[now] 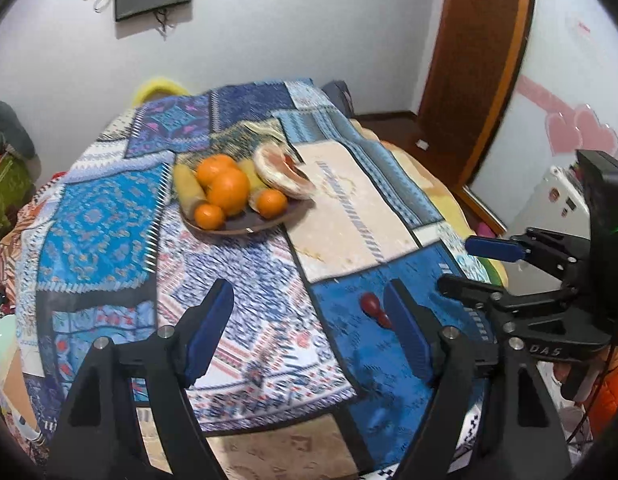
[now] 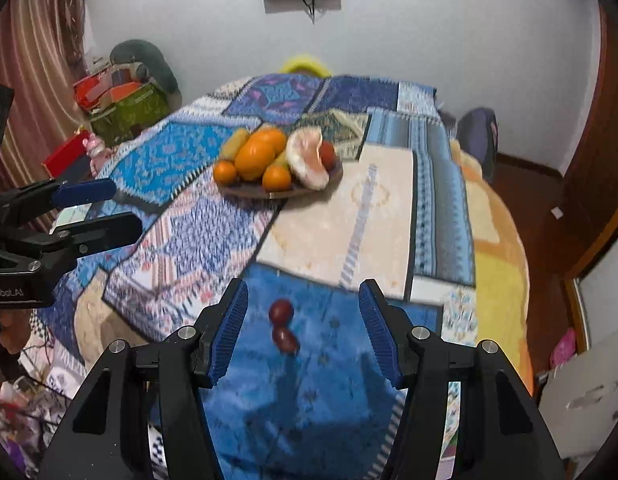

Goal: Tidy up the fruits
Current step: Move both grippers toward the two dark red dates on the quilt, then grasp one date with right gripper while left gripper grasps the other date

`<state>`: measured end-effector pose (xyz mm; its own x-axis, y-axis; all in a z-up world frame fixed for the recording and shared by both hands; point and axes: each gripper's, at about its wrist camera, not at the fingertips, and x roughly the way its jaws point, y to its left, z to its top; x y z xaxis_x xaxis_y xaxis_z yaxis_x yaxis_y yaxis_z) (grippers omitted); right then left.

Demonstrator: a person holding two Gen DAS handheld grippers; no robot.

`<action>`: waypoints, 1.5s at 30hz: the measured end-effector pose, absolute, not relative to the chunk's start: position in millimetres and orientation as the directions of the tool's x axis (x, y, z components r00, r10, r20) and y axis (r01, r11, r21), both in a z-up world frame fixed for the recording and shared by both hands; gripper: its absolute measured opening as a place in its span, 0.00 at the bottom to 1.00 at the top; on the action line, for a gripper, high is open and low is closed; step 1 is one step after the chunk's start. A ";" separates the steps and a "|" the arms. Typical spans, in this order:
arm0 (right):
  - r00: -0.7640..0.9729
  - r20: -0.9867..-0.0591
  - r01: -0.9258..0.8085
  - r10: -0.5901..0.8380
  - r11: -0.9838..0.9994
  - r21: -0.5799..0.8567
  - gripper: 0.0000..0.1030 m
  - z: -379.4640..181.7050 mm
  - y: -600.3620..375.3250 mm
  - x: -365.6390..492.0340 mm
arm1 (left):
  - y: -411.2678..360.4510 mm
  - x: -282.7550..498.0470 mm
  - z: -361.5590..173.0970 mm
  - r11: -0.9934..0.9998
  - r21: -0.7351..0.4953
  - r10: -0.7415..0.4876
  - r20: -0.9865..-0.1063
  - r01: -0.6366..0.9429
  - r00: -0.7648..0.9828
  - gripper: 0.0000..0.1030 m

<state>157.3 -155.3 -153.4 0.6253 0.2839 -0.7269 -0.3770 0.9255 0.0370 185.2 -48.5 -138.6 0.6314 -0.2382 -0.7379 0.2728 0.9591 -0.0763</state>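
A brown wooden plate (image 1: 237, 232) (image 2: 249, 193) stands mid-table with several oranges (image 1: 228, 190) (image 2: 255, 158), yellow fruits (image 1: 189, 188) (image 2: 235, 142) and a peeled pomelo piece (image 1: 283, 174) (image 2: 309, 158). Two small dark red fruits (image 1: 373, 306) (image 2: 281, 312) lie side by side on a blue patch of the cloth, nearer to me. My right gripper (image 2: 304, 292) (image 1: 457, 264) hovers over them, open, its pads clear of them. My left gripper (image 1: 309, 292) (image 2: 127, 205) is open and empty to their left, above the patterned cloth.
A patchwork cloth (image 1: 109, 220) covers the round table, and its edge falls away at the right. A wooden door (image 1: 477, 60) stands far right. Boxes and bags (image 2: 125, 104) are piled at the left wall. A yellow chair back (image 2: 305, 65) shows behind the table.
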 end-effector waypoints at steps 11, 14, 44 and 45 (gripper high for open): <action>0.470 -0.817 -0.403 0.333 0.905 0.137 0.42 -208.6 -150.8 170.8 | -67.7 201.7 -179.0 0.953 -0.089 -0.237 -0.815 0.290 0.529 0.55; 0.448 -0.832 -0.415 0.329 0.900 0.133 0.41 -218.9 -145.5 173.9 | -67.5 205.5 -187.7 0.954 -0.087 -0.230 -0.826 0.286 0.515 0.55; 0.540 -0.784 -0.316 0.305 0.937 0.147 0.20 -210.1 -205.0 188.2 | -138.0 244.7 -242.9 0.910 -0.145 -0.297 -0.882 0.389 0.365 0.41; 0.543 -0.783 -0.311 0.303 0.939 0.147 0.20 -209.9 -207.3 189.4 | -140.7 245.8 -243.6 0.908 -0.144 -0.298 -0.882 0.394 0.364 0.39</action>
